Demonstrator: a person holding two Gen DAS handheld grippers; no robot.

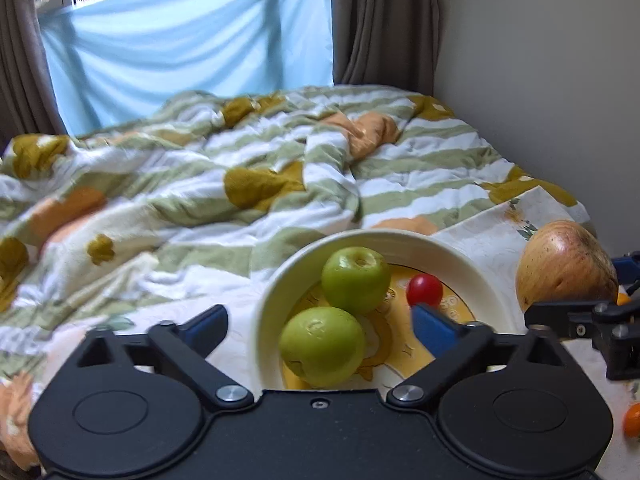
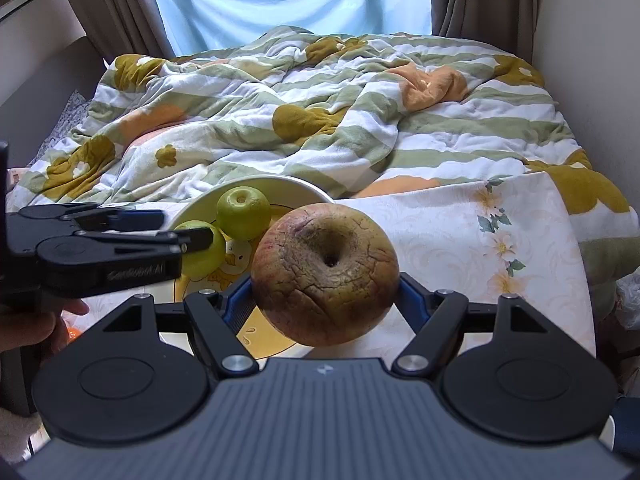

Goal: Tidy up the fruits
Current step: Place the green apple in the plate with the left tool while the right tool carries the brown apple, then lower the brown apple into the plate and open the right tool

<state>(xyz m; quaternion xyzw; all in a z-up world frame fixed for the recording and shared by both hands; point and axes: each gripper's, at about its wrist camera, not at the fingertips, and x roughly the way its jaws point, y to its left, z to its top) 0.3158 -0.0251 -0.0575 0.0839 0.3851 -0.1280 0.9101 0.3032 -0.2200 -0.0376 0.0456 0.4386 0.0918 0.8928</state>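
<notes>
A white bowl [image 1: 288,276] with a yellow base holds two green apples [image 1: 355,280] [image 1: 322,346] and a small red tomato [image 1: 424,290]. My left gripper [image 1: 320,326] is open and empty, its fingers spread over the bowl's near side. My right gripper [image 2: 326,300] is shut on a large wrinkled brownish-red apple [image 2: 325,274] and holds it in the air just right of the bowl [image 2: 256,182]. That apple [image 1: 566,268] also shows at the right of the left wrist view. The left gripper [image 2: 176,226] shows in the right wrist view over the bowl.
The bowl rests on a floral cloth [image 2: 480,248] on a bed with a rumpled striped blanket [image 1: 200,184]. A small orange fruit [image 1: 633,420] lies at the right edge. A wall [image 1: 540,80] is on the right and curtains [image 1: 380,20] are behind.
</notes>
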